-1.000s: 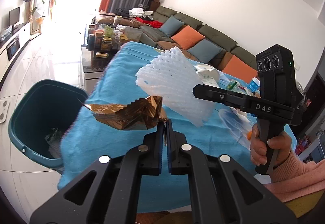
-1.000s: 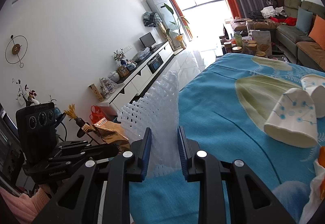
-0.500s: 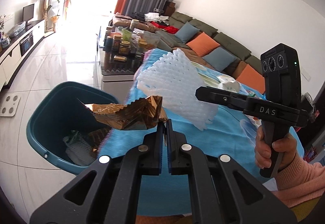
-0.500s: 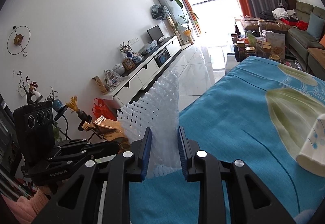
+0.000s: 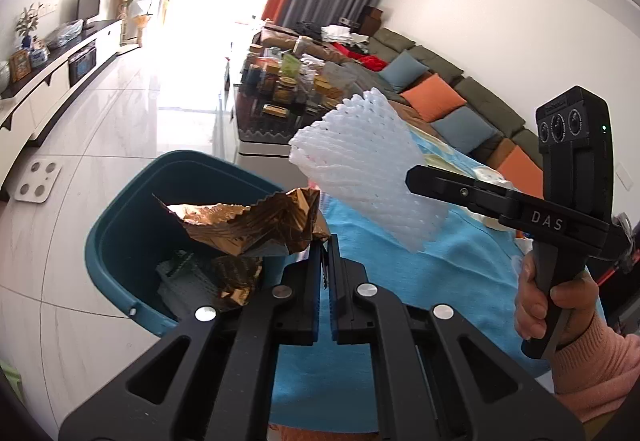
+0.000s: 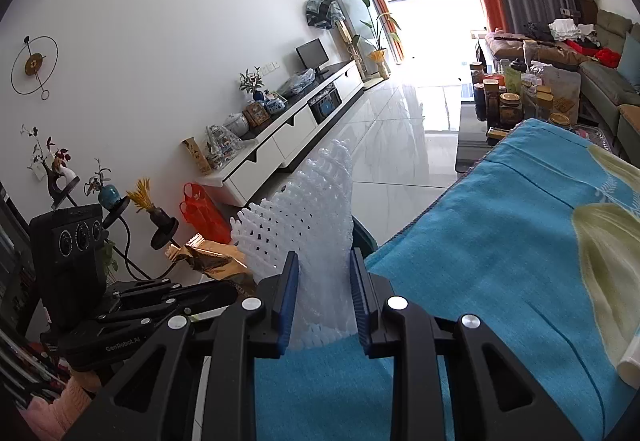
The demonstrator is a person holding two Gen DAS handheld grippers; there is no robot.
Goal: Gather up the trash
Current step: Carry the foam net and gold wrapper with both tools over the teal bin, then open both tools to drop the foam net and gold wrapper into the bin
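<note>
Left tool (image 5: 325, 241) gripping gold wrapper (image 5: 248, 223), long axis leftward over bin (image 5: 120, 225).

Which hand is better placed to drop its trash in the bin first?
Left, probably. The left gripper holds the gold wrapper right over the open bin, while the right gripper holds the foam net over the blue cloth beside it.

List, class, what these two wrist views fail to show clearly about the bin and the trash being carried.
- Teal bin: left wrist view, contents partly hidden by the gold wrapper and the left gripper.
- Bin, right wrist view: almost wholly behind the white foam net.
- Wrapper print: too small to read.
- Foam net's lower end: hidden between the right gripper fingers.
</note>
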